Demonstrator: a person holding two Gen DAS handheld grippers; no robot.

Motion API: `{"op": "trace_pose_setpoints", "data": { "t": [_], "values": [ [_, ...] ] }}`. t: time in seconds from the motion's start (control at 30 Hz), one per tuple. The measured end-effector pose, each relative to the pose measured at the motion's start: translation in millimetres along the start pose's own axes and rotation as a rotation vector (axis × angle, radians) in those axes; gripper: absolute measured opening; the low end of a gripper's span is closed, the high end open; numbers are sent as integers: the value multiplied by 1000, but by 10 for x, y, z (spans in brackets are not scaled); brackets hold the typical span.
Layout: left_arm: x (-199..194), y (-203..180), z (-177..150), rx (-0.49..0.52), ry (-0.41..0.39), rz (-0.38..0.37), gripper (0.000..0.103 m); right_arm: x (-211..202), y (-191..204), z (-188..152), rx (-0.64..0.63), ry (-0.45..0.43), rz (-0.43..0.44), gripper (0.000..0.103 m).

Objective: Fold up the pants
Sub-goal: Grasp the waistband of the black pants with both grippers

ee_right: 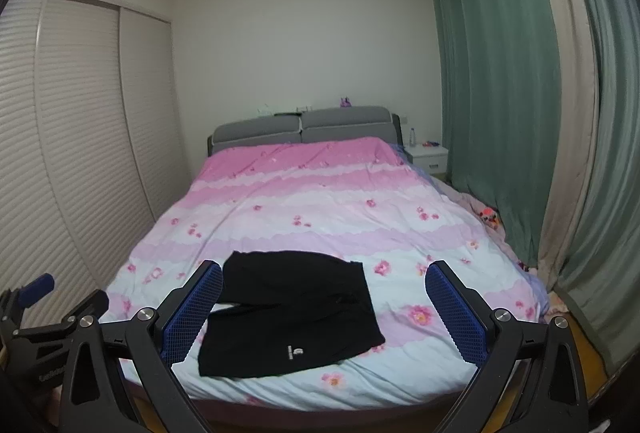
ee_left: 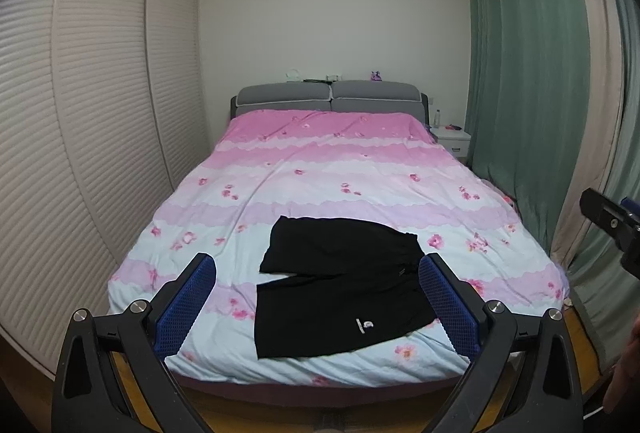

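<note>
While both tongs [ee_left: 318,265] [ee_right: 324,273] gape empty, black pants [ee_left: 340,285] lie near the bed's [ee_left: 280,185] foot edge.

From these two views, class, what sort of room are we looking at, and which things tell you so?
A bedroom, most likely at home. A bed with a pink flowered cover fills the room, black pants lie on it, a bedside table stands by green curtains.

One pair of black shorts [ee_left: 340,289] lies on one bed [ee_left: 360,169] under one pink floral duvet [ee_left: 320,153]. Two grey headboard cushions [ee_left: 284,99] stand side by side. There is one white nightstand [ee_left: 452,139] bearing one bottle [ee_left: 438,117], two tongs, the left tongs [ee_left: 318,307] and the right tongs [ee_right: 324,313], and two louvred wardrobe doors [ee_left: 108,93].
</note>
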State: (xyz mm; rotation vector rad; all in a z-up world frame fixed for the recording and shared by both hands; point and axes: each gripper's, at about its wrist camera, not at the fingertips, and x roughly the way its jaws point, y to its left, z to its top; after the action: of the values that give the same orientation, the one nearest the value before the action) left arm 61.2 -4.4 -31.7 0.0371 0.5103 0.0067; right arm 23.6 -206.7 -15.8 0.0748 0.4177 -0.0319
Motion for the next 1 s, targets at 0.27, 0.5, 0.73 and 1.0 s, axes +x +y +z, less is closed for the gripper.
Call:
{"op": "trace_pose_setpoints", "data": {
  "t": [0.27,0.5,0.73,1.0],
  "values": [
    [1011,-31,305,60,42,-26,103,833,63,163,-29,51,-38,103],
    [2121,-101,635,108,62,-101,103,1862,156,342,-68,96,-74,103],
    [3244,-403,936,232,61,-228,103,2902,113,473,-81,181,-62,102],
    [4355,-892,988,439,62,-272,103,4102,-7,534,-235,333,5,102]
  ]
}}
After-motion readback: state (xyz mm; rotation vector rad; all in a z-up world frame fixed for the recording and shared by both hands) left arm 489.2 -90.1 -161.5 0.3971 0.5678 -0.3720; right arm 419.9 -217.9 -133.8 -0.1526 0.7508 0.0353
